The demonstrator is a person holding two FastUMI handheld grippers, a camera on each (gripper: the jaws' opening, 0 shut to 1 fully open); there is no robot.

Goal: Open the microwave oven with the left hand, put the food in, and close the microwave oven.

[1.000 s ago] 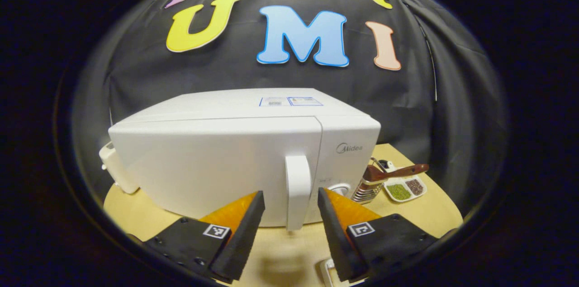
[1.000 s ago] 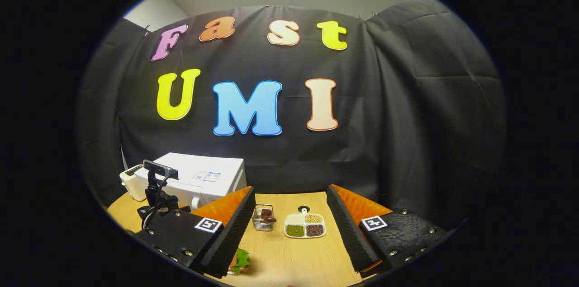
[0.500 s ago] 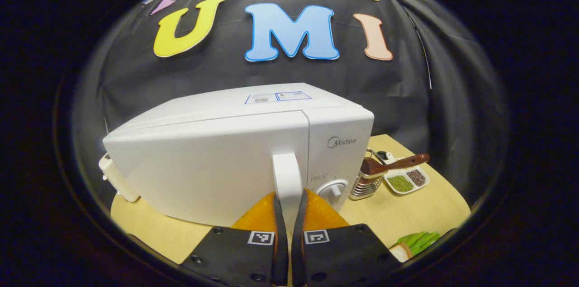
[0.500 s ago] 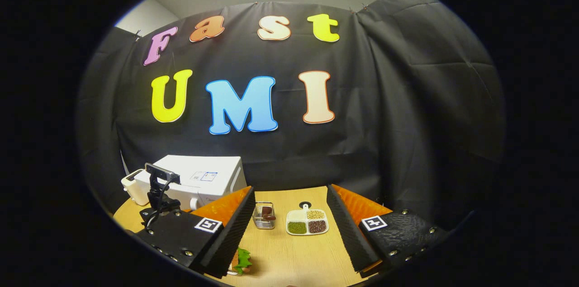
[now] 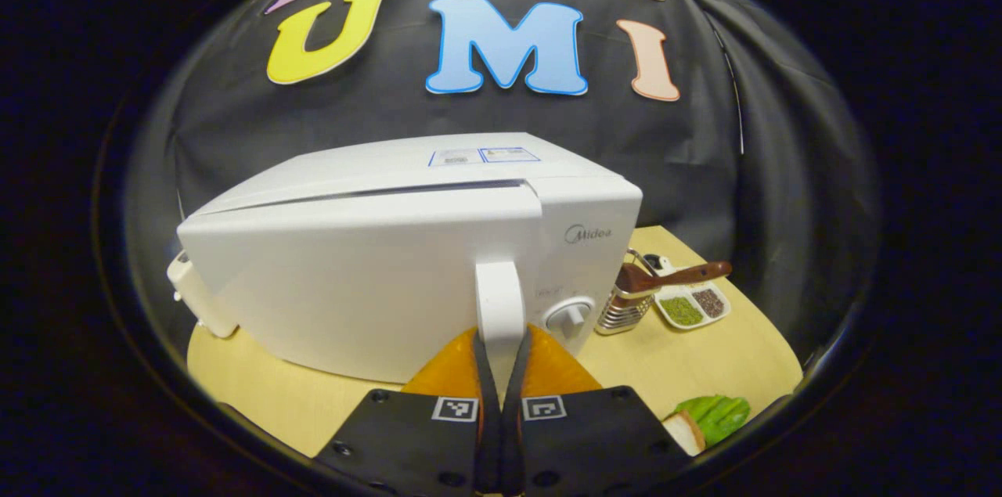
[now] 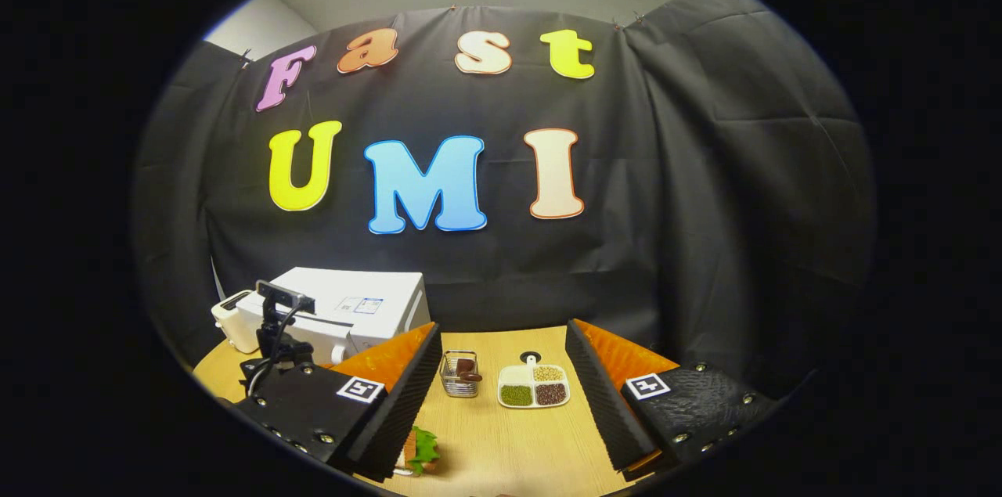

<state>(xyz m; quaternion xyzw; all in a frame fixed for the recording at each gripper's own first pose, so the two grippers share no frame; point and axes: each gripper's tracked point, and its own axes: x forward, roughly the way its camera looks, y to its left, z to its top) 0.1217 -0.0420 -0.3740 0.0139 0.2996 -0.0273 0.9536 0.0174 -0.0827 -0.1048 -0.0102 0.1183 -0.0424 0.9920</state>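
**Left claw on the door handle**

My left claw point(image 5: 498, 356) was clenched on the microwave oven's point(image 5: 407, 262) upright door handle point(image 5: 499, 301), directly ahead of it, the door cracked ajar along its top edge. My right claw point(image 6: 501, 395) hung released over the bench point(image 6: 509, 450), the sandwich point(image 6: 419, 451) just below its left finger, well apart from the oven.

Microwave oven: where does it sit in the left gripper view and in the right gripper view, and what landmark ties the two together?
Left gripper view: the microwave oven fills the centre, its door handle clamped by the left gripper.
Right gripper view: the microwave oven sits small at lower left, beyond the right gripper, whose fingers stand apart.
Shared landmark: the divided dish of grains on the wooden table, beside a small wire basket.
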